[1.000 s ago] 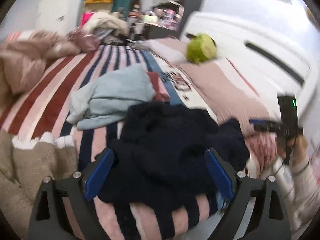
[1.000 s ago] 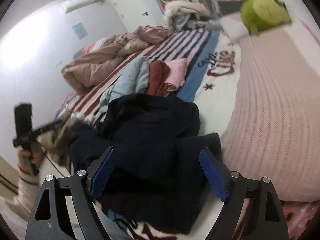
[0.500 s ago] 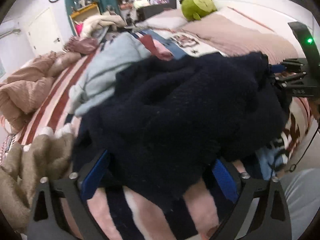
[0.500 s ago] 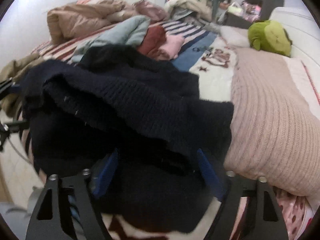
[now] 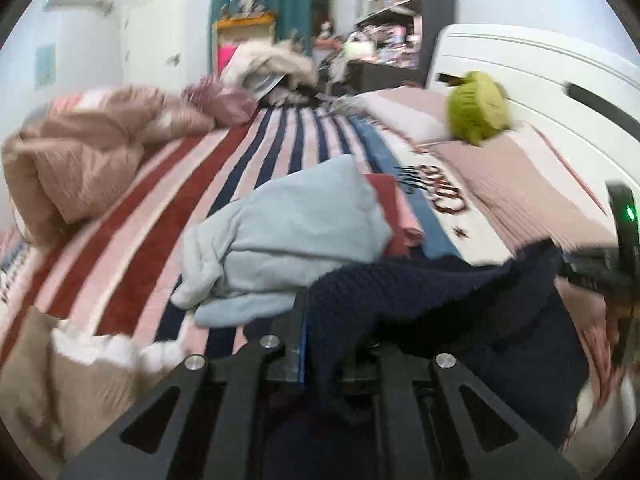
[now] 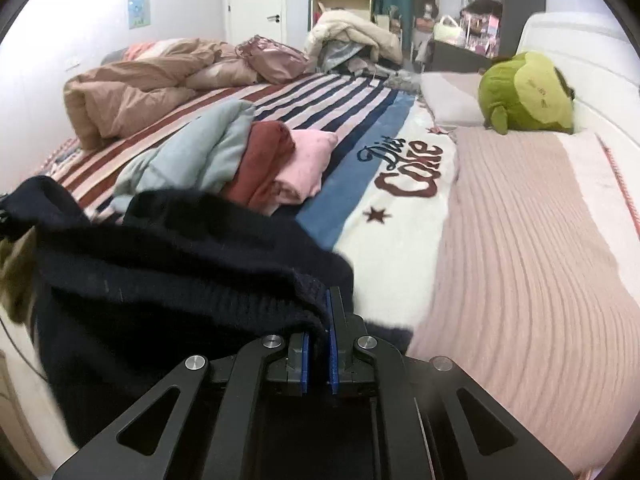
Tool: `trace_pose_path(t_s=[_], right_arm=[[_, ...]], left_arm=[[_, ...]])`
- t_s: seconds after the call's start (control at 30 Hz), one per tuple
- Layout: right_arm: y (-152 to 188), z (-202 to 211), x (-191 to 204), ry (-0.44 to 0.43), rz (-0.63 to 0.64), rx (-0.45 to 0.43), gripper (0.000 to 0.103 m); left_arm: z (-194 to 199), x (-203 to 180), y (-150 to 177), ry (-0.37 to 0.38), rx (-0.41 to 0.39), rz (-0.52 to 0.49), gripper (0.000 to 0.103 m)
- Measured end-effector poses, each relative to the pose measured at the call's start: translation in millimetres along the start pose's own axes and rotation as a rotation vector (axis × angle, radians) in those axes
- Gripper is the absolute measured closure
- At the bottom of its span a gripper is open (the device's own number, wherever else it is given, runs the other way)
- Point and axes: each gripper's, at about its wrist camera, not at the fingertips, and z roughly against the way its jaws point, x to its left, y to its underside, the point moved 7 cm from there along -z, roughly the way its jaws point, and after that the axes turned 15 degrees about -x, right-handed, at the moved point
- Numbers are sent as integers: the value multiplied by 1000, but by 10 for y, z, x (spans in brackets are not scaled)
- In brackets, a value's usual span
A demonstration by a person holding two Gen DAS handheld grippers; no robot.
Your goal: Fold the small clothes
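1. Both tongs, spread wide around the navy sweater a second ago, have since closed on it and raised it off the bed.
2. Left tongs [image 5: 320, 344]: clamped on the navy sweater [image 5: 440, 304]; one blue pad [image 5: 303, 350] shows, the other is buried in knit.
3. Right tongs [image 6: 318, 354]: pinched shut on a thick edge of the same sweater [image 6: 180, 272].
4. Sweater location: slung between the two tongs above the bed [image 6: 520, 260], near the light blue garment [image 6: 200, 152].
5. Risk: bulky knit may slide from either grip if the span is pulled taut; loose folds may snag that neighbouring pile.
6. Pose: both tools held low, roughly level, pointing along the bed toward the headboard side.
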Motion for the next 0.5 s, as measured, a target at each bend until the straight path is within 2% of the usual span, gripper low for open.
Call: trace_pose_path(t_s=[0.07, 0.13, 0.2, 0.27, 0.33, 0.37, 0.4, 0.43, 0.47, 0.5], right_arm=[[-42, -259, -106, 10, -23, 48, 100], [8, -469, -203, 38, -19, 87, 100], [83, -685, -332, 57, -34, 126, 99], [153, -810, -415, 65, -58, 149, 98], [182, -882, -475, 67, -68, 155, 97], [188, -901, -495, 71, -70, 157, 96], [192, -910, -506, 72, -72, 160, 93], [186, -915, -519, 74, -73, 162, 81], [179, -902, -537, 83, -70, 164, 64], [152, -865, -555, 96, -61, 155, 59]], left_arm=[[-352, 92, -2, -34, 32, 17, 89], [-750, 172, 104, -59, 112, 22, 82], [-966, 191, 223, -50, 162, 44, 68], [-1114, 212, 311, -48, 192, 64, 62], [-1167, 258, 319, -77, 197, 74, 44], [-1159, 269, 317, -87, 199, 81, 32], [-1136, 285, 304, -88, 196, 79, 26], [-1106, 292, 271, -72, 189, 95, 24], [-1058, 299, 238, -51, 180, 114, 22], [-987, 315, 195, -30, 171, 140, 18]])
